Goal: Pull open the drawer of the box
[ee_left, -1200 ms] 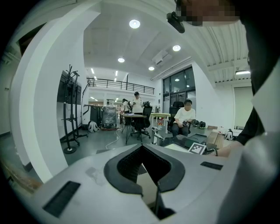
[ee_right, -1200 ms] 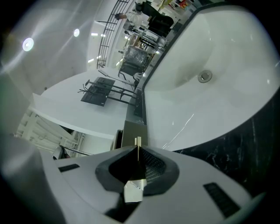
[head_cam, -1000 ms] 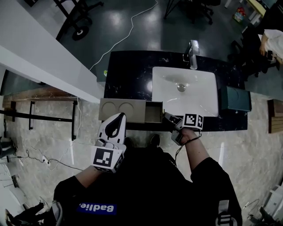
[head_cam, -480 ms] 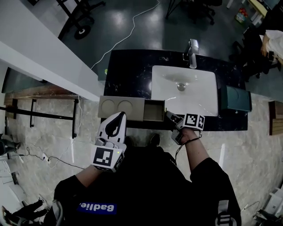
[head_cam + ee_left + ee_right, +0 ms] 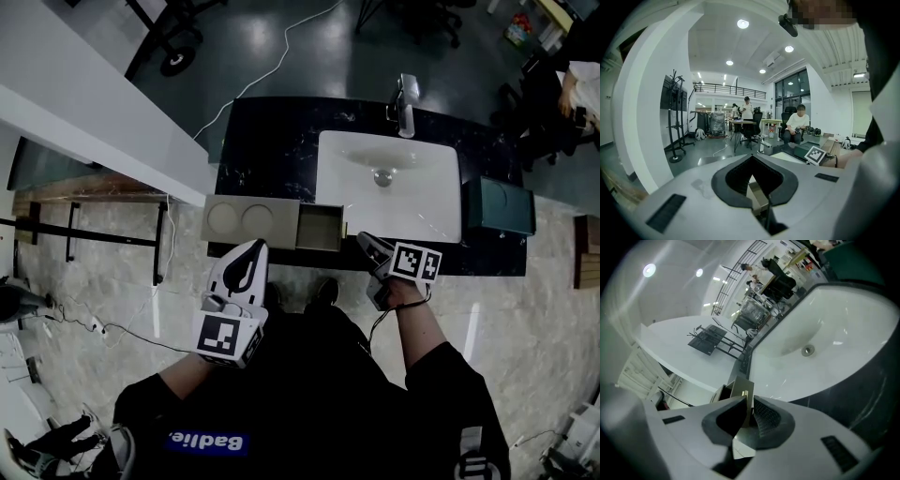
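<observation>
A beige box (image 5: 248,220) with two round marks on top lies at the front edge of the black counter (image 5: 272,159). Its drawer (image 5: 320,230) stands pulled out to the right, its inside showing. My right gripper (image 5: 362,241) is at the drawer's right end. In the right gripper view the jaws (image 5: 747,404) are closed to a thin gap with the drawer's front panel (image 5: 742,389) between them. My left gripper (image 5: 250,247) hovers just in front of the box, shut on nothing. The left gripper view (image 5: 752,161) shows a bit of the beige box past the pads.
A white sink (image 5: 427,187) with a chrome faucet (image 5: 405,105) sits right of the box. A dark green box (image 5: 502,208) stands at the counter's right end. A white partition (image 5: 84,103) runs along the left. Marble floor lies under me.
The drawer shows slightly further out of the box than one second ago. My right gripper has shifted a little right with it. The left gripper has hardly moved.
</observation>
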Demonstrator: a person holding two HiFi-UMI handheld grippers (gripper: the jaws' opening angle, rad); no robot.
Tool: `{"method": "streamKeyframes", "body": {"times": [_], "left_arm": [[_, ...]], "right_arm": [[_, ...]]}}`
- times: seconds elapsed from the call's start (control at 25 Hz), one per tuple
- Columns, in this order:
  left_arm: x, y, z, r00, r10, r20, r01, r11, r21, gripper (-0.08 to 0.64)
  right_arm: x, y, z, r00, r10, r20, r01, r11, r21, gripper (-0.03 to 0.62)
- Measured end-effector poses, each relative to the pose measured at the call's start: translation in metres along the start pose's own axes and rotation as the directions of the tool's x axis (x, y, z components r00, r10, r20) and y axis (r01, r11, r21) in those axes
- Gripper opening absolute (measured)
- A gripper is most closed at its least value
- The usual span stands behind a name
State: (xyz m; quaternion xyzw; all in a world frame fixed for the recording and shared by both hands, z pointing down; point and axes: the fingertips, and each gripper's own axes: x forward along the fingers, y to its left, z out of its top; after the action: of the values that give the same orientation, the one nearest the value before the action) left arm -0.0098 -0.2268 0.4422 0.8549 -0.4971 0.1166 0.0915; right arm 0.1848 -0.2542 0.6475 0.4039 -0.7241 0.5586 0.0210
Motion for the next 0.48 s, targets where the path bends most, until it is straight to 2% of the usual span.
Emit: {"method": "streamKeyframes", "body": {"times": [0.16, 0.48], "left_arm": [[-0.004, -0.005, -0.007, 1.0, -0.01, 0.0, 0.01, 1.0, -0.006, -0.015], [-0.037, -0.007, -0.001, 0.994, -0.084, 0.076, 0.084, 0.996, 0.002, -0.014]], "right_arm": [[-0.018, 0.012, 0.009, 0.994, -0.077, 0.083, 0.088, 0.986, -0.142, 0.028], [-0.023, 0.099, -0.01, 0.955, -0.099, 0.279, 0.186, 0.935, -0.303, 0.028]]}}
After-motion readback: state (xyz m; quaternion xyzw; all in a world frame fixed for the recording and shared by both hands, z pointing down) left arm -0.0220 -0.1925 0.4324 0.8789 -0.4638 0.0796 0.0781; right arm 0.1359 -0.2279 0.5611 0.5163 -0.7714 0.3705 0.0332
